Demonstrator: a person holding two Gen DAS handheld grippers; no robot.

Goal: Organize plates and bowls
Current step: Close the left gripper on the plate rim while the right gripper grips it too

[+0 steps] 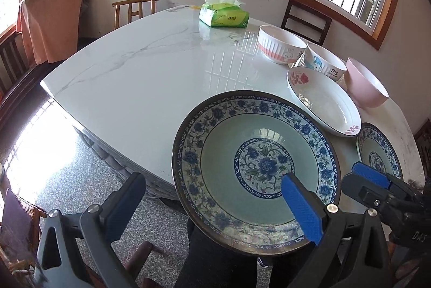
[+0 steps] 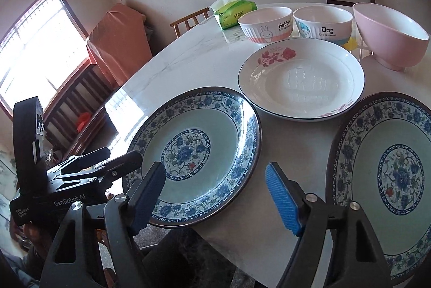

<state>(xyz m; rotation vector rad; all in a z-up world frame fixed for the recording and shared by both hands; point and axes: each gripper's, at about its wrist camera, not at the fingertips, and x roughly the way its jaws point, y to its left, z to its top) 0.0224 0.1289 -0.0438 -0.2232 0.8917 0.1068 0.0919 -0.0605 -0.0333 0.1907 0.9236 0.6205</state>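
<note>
1. Lower centre of the left wrist view: near blue-and-white plate (image 1: 242,131) flat on the marble table (image 1: 148,72), its near rim poking out past the table edge. Probably set that way so a finger can slip under the rim.
2. Left gripper (image 1: 212,180) spread wide, pinching nothing. Blue pad hanging above the plate's inner well, dark finger off to the lower left over the floor.
3. Right gripper (image 2: 215,169) likewise wide apart and empty. In its own view, left finger in front of the near plate's lower rim, right finger over the bare strip of table between the two patterned plates.
4. Second blue-and-white plate (image 2: 390,174) at right of frame, close to the first but apart. A matching pair, so likely meant to be stacked.
5. White rose plate (image 2: 301,80) just behind both, shallow and different in shape.
6. Along the upper right: Rabbit bowl (image 2: 265,23), Dog bowl (image 2: 323,22) and pink bowl (image 2: 390,31) in a row, upright, none nested yet.
7. Green tissue pack (image 1: 223,14) far back, clear of the work.
8. Judged stage: early, nothing stacked.
</note>
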